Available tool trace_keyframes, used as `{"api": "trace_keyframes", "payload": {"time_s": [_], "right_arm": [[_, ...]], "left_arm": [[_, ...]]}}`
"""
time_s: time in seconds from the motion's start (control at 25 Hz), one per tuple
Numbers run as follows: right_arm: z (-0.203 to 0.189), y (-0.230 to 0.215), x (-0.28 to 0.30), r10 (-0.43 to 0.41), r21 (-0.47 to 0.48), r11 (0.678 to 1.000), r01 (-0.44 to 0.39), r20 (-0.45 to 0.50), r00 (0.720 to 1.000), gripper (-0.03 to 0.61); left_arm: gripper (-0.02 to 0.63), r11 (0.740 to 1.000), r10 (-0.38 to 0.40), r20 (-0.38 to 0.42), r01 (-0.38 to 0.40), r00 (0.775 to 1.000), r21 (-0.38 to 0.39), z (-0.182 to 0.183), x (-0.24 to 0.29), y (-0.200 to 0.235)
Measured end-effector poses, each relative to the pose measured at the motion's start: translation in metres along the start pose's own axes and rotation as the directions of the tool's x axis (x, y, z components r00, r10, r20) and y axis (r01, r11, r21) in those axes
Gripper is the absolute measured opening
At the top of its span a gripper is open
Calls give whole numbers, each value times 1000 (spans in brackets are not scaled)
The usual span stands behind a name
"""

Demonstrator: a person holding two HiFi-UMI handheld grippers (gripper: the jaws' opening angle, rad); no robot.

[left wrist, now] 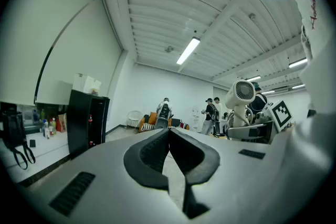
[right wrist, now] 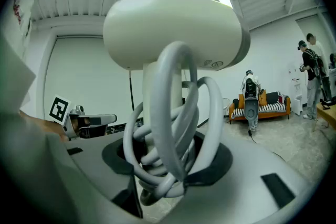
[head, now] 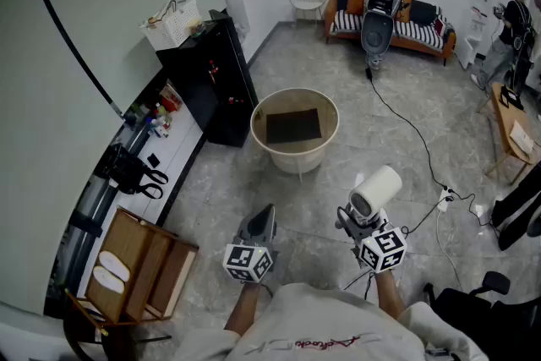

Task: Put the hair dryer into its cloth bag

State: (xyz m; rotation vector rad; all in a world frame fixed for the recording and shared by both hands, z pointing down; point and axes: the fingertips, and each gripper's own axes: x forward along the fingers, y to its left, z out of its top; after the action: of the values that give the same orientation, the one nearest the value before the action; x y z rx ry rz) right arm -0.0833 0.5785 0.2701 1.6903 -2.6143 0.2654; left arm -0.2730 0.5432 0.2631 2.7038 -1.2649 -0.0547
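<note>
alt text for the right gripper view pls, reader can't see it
The right tongs grip an upright white hair dryer by its handle, its grey cord coiled round the handle between them. Behind is a pale room with a striped sofa and people standing at far right.

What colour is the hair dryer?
The hair dryer is white; the right gripper view shows it best.

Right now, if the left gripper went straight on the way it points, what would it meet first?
Probably nothing near: the left gripper points level, so it likely passes above the round tub on the floor. Its line ends at the far sofa. Depth is uncertain.
</note>
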Motion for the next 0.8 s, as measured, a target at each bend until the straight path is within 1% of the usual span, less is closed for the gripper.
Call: {"api": "trace_keyframes", "payload": {"time_s": [0.16,0.44,0.8], "right_arm": [[-5,-5,-5,-1,-2,1000,1,-10,1000,241],[-8,-16,-8,8,-24,1000,-8,-34,999,241],[-9,-37,-19,35,-44,998,-37,-43,998,241]], "left_arm": [[31,1000,1,-4,-1,1000,22,-1,3,-7],[31,995,28,-38,-24,999,100,-12,17,-18],[31,996,24,-28,-22,999,81,-19,42,-49]]}}
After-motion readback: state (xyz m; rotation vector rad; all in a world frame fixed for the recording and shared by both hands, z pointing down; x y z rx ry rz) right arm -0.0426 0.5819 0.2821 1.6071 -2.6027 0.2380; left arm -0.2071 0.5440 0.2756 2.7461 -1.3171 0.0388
